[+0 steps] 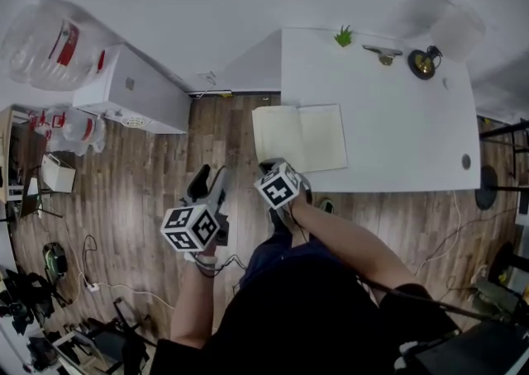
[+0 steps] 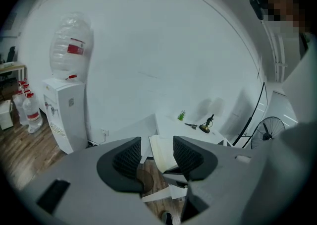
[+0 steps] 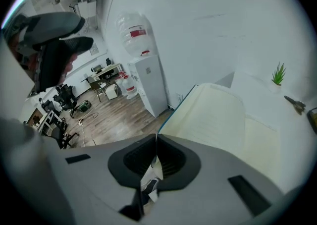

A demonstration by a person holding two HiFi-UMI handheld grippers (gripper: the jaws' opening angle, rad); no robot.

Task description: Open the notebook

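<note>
The notebook (image 1: 299,138) lies open and flat, cream pages up, at the front left corner of the white table (image 1: 397,117). My right gripper (image 1: 273,168) hangs just off the table's front edge, right below the notebook, with its jaws shut and nothing seen between them. In the right gripper view the open pages (image 3: 223,115) spread just beyond the shut gripper (image 3: 156,157). My left gripper (image 1: 208,183) is over the wooden floor, left of the table, with its jaws open and empty. Through its gap (image 2: 156,157) the notebook (image 2: 159,152) shows farther off.
A small green plant (image 1: 344,35), scissors (image 1: 382,53) and a brass desk lamp (image 1: 423,64) stand along the table's far edge. A white water dispenser (image 1: 132,88) with a bottle (image 1: 50,43) is at the left wall. Cables and chairs sit at the floor's lower left.
</note>
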